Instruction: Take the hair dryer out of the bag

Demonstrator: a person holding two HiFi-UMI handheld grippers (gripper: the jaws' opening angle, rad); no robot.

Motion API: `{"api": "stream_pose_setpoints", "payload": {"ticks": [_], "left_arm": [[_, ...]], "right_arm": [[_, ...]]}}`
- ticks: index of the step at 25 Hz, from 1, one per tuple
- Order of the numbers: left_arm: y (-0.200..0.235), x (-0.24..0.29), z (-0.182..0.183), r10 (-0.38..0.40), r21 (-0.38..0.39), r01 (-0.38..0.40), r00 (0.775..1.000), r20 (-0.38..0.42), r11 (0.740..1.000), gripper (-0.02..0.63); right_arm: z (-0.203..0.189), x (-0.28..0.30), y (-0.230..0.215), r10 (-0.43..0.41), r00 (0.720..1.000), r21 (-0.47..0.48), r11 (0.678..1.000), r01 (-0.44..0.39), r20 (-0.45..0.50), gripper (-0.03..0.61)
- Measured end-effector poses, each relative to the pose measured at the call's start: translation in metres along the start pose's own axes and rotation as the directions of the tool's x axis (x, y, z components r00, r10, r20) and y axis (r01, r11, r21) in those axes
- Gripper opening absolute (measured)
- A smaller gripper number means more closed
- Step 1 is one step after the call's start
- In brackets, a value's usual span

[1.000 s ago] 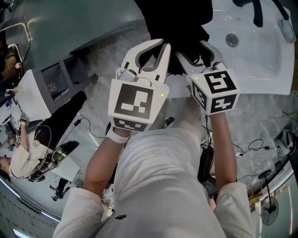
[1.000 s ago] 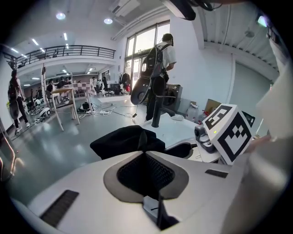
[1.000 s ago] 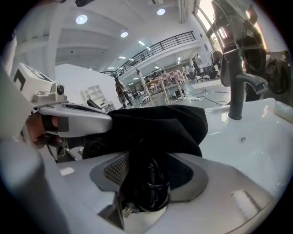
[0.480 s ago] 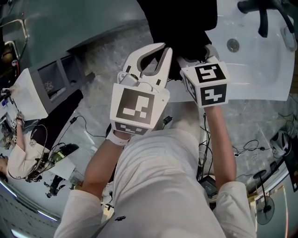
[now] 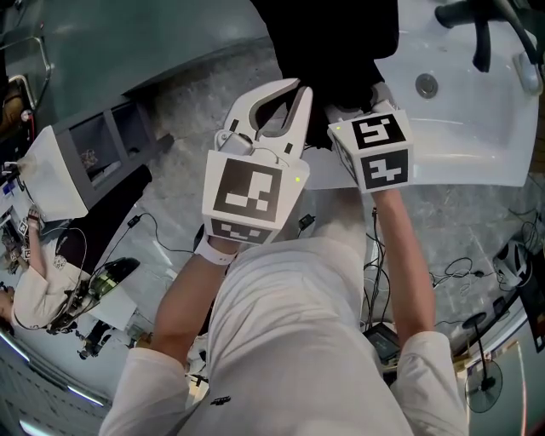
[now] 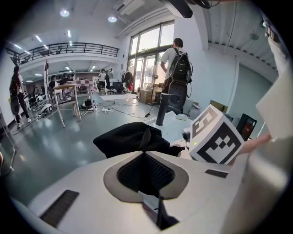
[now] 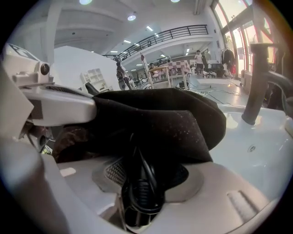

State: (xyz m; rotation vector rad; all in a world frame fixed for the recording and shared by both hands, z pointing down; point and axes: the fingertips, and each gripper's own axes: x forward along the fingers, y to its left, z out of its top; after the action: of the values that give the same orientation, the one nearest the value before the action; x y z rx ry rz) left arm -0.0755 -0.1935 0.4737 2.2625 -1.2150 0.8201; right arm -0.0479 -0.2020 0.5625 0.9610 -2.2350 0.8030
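Note:
A black fabric bag [image 5: 332, 43] lies on the edge of a white washbasin counter. My left gripper [image 5: 281, 98] is shut on a raised fold of the bag's rim [image 6: 144, 137] and holds the mouth up. My right gripper [image 5: 362, 111] reaches into the bag beside it; its marker cube [image 6: 215, 137] hides the jaws in the head view. In the right gripper view the hair dryer's black body with its wound cord [image 7: 139, 192] lies between the jaws. They are closing, with gaps still showing at the pads. The bag [image 7: 174, 123] drapes over the rest of the dryer.
The white basin has a drain [image 5: 426, 83] and a black faucet [image 5: 477, 21] to the right of the bag. Cables trail over the grey floor [image 5: 464, 264]. A person sits at the far left [image 5: 38, 289]; another with a backpack stands far off [image 6: 176, 68].
My right gripper has pushed down and forward into the bag, so its jaws are now hidden behind the cube. The left gripper has kept its hold and place.

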Motion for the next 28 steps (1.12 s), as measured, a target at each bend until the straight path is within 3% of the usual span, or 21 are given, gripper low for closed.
{"api": "stream_pose_setpoints", "payload": {"ticks": [11,23,28], "left_arm": [[-0.006,-0.004,0.007,0.015,0.027,-0.016,0.999,0.028,1.000,0.018],[-0.014,-0.011,0.016,0.020,0.068,-0.023,0.999,0.043,0.997,0.018],[-0.011,-0.014,0.020,0.037,0.088,-0.040,0.999,0.040,0.995,0.018]], "right_arm": [[-0.001,-0.033,0.005,0.034,0.999,0.064,0.997,-0.035,0.017,0.210],[-0.023,-0.075,0.015,0.013,1.000,0.035,0.999,-0.012,-0.016,0.210],[-0.035,-0.093,0.024,0.047,0.998,-0.002,0.999,-0.047,-0.035,0.210]]}}
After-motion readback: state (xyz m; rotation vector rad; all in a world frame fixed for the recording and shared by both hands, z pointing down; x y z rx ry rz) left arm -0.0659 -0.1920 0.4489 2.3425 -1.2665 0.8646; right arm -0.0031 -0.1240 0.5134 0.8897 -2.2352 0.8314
